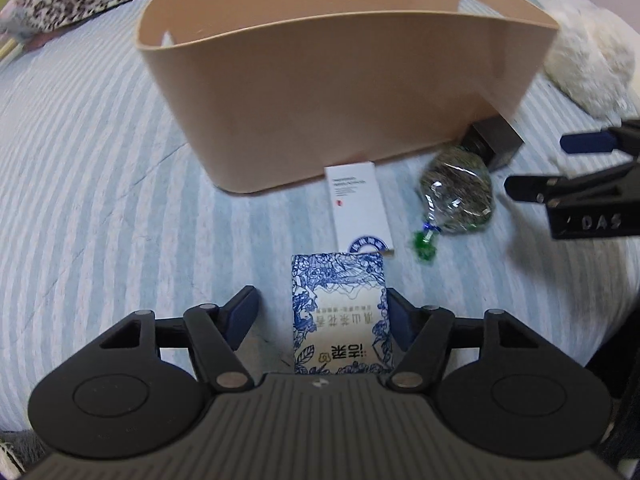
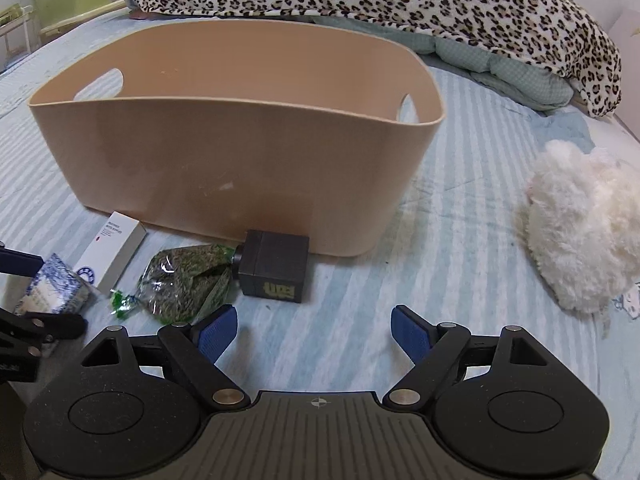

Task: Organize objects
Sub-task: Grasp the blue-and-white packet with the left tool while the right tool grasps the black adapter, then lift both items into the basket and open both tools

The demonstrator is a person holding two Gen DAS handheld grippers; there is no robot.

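A beige plastic bin [image 1: 340,92] stands on the striped bed; it also shows in the right wrist view [image 2: 240,160]. In front of it lie a white box [image 1: 360,208], a clear bag of green leaves [image 1: 456,192], a dark cube [image 1: 496,140] and a blue-and-white tea packet [image 1: 340,312]. My left gripper [image 1: 324,308] is open with the tea packet between its fingers, the right pad close to its edge. My right gripper [image 2: 314,328] is open and empty above the bedsheet, just in front of the dark cube [image 2: 276,266] and the leaf bag [image 2: 188,280].
A white fluffy plush [image 2: 584,224] lies to the right of the bin. A leopard-print blanket [image 2: 400,4] is heaped behind the bin. The right gripper's fingers [image 1: 568,184] enter the left wrist view at the right edge.
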